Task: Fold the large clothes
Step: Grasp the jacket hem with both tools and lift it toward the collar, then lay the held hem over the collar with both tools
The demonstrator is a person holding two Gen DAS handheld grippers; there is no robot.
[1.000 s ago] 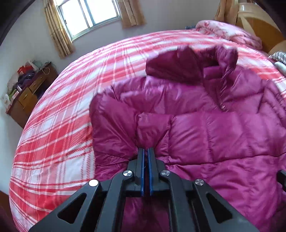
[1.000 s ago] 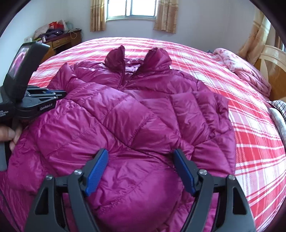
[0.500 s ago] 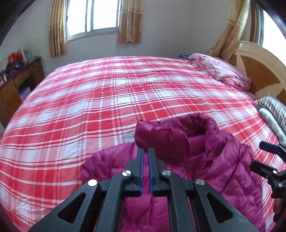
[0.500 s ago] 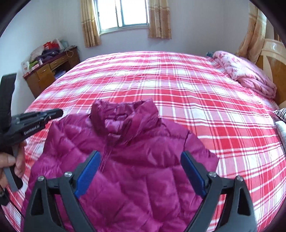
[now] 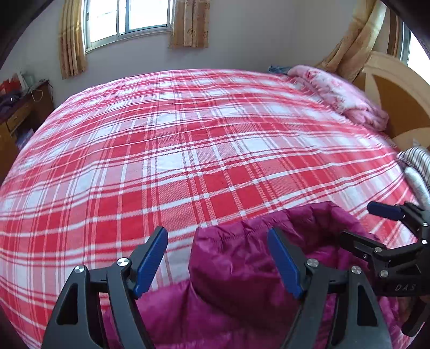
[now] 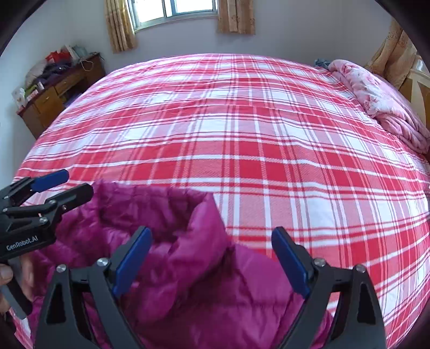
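Bed: a red-and-white plaid bedspread (image 5: 204, 150) fills most of both views, its far edge curving under the wall across the upper part of each frame; the broad middle of it lies bare and flat.
Jacket: a magenta puffer jacket (image 6: 204, 279) lies on the near part of the bed, at the bottom of both frames; its raised collar stands up at lower centre, and plaid shows past the collar's edge on every far side.
Quilt: a pink floral quilt (image 5: 346, 96) is bunched along the bed's right edge, upper right of frame, against a wooden headboard (image 5: 397, 91).
Dresser: a wooden dresser (image 6: 59, 91) stands off the bed's left edge, upper left in the right wrist view, its top cluttered.
Window: a curtained window (image 6: 177, 10) sits at top centre.
Right gripper (image 6: 212, 257): released, blue pads spread wide, the collar's right half between them, no pad pressing on it.
Left gripper (image 5: 217, 255): jaws opening, the collar's left flap between the blue pads, which stand clear of the fabric.
Hand: fingers of the left hand (image 6: 5, 276) show at the lower left edge of the right wrist view.
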